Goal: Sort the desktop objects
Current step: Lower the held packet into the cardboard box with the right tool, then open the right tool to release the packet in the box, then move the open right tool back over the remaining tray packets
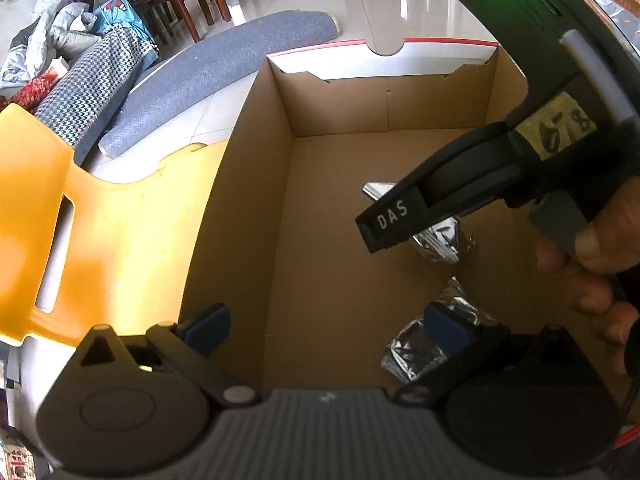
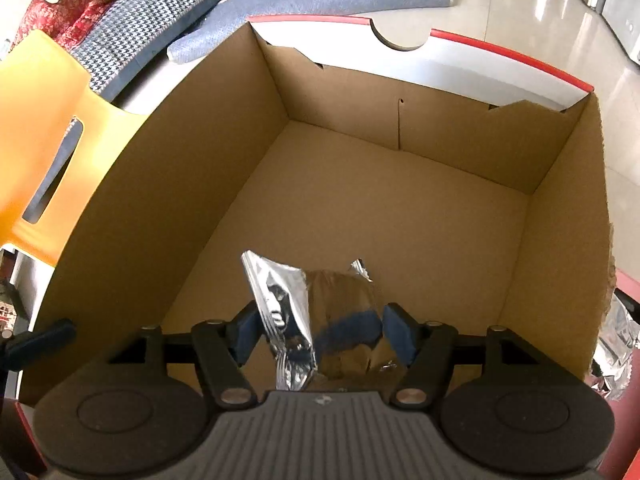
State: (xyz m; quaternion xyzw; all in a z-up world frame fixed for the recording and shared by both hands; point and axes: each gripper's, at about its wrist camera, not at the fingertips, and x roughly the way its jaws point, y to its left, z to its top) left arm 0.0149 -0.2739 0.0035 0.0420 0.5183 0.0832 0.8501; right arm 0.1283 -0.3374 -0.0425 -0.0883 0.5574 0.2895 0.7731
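Lettering "DAS" on right tool (image 1: 416,236), silver foil packet (image 2: 296,320), cardboard box (image 2: 560,220)

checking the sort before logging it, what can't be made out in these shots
- Left wrist view: the right gripper covers part of a silver foil packet; its grip is unseen.
- Right wrist view: whether the pads touch that packet is unclear.
- Cardboard box: near wall is hidden.
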